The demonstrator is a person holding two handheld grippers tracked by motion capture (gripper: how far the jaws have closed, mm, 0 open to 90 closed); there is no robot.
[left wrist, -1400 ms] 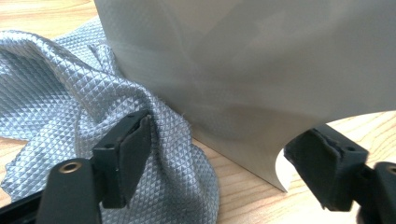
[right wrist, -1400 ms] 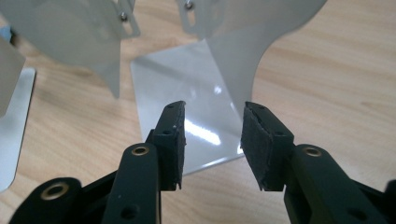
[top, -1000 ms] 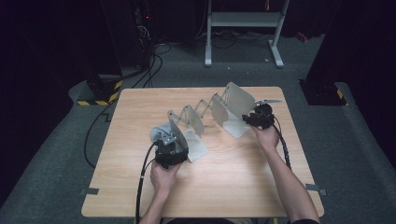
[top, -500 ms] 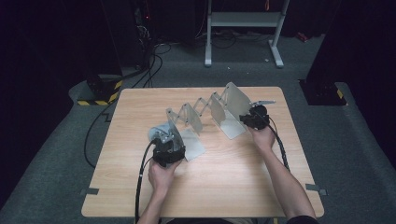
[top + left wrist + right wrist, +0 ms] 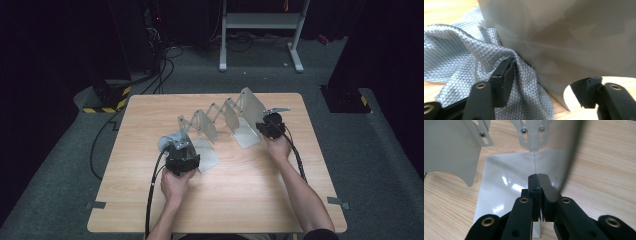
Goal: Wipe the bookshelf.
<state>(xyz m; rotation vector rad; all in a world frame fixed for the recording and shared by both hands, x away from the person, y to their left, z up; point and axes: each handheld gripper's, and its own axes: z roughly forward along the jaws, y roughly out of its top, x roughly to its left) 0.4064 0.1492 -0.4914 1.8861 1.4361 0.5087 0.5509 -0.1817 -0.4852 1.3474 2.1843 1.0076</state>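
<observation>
Fingers of right gripper (image 5: 541,195) just clenched on rack panel (image 5: 564,157), left gripper (image 5: 546,82) fingers closing astride cloth (image 5: 456,55) and end panel (image 5: 564,50), not pressing.

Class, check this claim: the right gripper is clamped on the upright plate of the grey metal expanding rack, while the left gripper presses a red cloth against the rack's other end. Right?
Not quite. The cloth is grey with a diamond weave, not red, as the left gripper view shows. The rest stands: the right gripper is clamped on the grey metal rack's upright plate.

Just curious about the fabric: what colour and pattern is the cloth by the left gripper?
Silvery grey cloth with a fine diamond weave, clearest in the left gripper view.
</observation>
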